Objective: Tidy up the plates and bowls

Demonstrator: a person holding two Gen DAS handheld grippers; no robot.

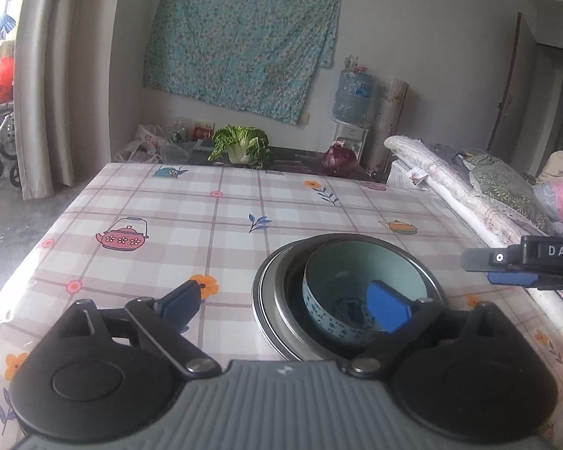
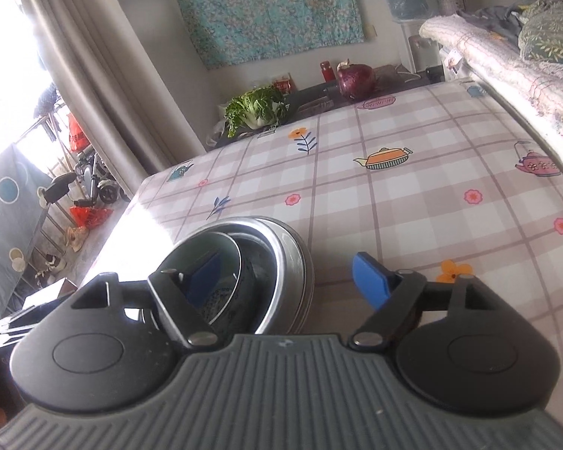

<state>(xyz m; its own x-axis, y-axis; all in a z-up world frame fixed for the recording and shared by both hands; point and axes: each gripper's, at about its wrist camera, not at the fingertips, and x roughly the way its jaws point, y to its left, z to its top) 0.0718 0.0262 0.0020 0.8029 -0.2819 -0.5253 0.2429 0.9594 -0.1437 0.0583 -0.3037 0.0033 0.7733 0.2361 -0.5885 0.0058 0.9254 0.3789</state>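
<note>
Bowl nested in steel plates on the worktop [image 1: 214,202]; both hand-held grippers released.

Left view shows the blue-patterned bowl [image 1: 360,292] inside the steel plates [image 1: 277,300] and the right hand-held gripper [image 1: 514,266]; right view shows only its own spread fingers [image 2: 371,281]; left hand-held gripper [image 1: 285,303] grips nothing.

A ceramic bowl [image 1: 360,292], pale green inside with a blue floral band round its outer wall and a blue motif at its bottom, sits upright and empty inside a larger metal bowl [image 1: 281,300]. The ceramic bowl lies off-centre, its rim close to the metal bowl's far wall in the left wrist view. The metal bowl, steel-grey with a bright rolled rim, stands upright on one or more flat metal plates [image 1: 261,315], only whose edges show beneath it; their number cannot be told. The whole nested stack rests on the checked cloth of the bench [image 1: 169,225], near its front edge. In the right wrist view the same stack [image 2: 281,258] appears at lower left.
</note>
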